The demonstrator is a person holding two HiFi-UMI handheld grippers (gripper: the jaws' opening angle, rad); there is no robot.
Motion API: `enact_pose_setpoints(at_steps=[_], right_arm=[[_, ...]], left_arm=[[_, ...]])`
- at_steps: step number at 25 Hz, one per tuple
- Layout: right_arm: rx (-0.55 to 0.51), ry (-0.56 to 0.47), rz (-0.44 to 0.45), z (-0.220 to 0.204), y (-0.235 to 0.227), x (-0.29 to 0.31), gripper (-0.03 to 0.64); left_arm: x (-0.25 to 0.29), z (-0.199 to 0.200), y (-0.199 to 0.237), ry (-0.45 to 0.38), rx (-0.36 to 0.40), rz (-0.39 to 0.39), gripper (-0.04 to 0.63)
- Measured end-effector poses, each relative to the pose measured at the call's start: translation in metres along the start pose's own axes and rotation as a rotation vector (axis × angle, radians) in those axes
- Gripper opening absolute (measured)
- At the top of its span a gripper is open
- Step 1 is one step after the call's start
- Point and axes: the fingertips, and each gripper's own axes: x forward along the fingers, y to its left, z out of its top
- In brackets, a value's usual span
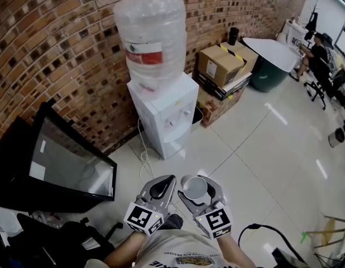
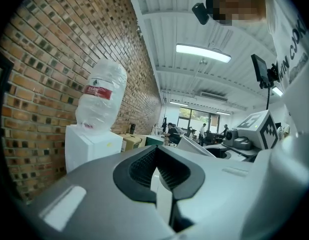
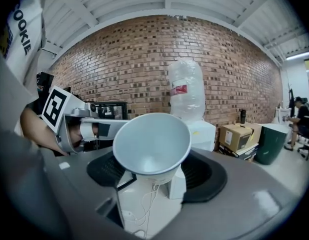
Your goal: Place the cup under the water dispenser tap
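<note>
Right gripper [image 1: 198, 184] is clamped on the white cup [image 3: 152, 144], mouth roughly up. Left gripper [image 1: 161, 187] is closed and empty. The water dispenser [image 1: 164, 116] stands far off against the brick wall [image 1: 61, 49]. Approach square-on, keep the cup upright, and slide it in low under the taps [image 1: 181, 118] before releasing.

Light: bright, even, from ceiling strip lamps [image 2: 203, 53] above me. Glare: streaks on floor tiles [image 1: 278, 113]. Distortion: fisheye bending, black corners in my gripper views. Focus: cup [image 3: 152, 146] sharp.
</note>
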Motion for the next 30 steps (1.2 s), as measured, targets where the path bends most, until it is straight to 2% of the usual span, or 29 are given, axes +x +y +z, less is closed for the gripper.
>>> enact_pose_setpoints(at_steps=[7, 16, 22, 27, 30], right_arm=[[-0.023, 0.014, -0.004, 0.014, -0.024, 0.05, 0.337], [0.002, 0.013, 0.027, 0.01, -0.051, 0.104, 0.337], [0.005, 0.001, 0.016, -0.004, -0.085, 0.142, 0.336], [0.004, -0.004, 0.0, -0.025, -0.107, 0.176, 0.336], [0.011, -0.004, -0.024, -0.044, -0.12, 0.196, 0.337]], left_arm=[[0.024, 0.011, 0.047, -0.018, -0.01, 0.019, -0.009], [0.058, 0.011, 0.075, -0.031, -0.005, 0.028, -0.009], [0.078, -0.011, 0.097, -0.001, -0.016, 0.063, -0.009], [0.094, -0.04, 0.124, 0.012, -0.059, 0.128, -0.009], [0.105, -0.056, 0.135, 0.018, -0.044, 0.149, -0.009]])
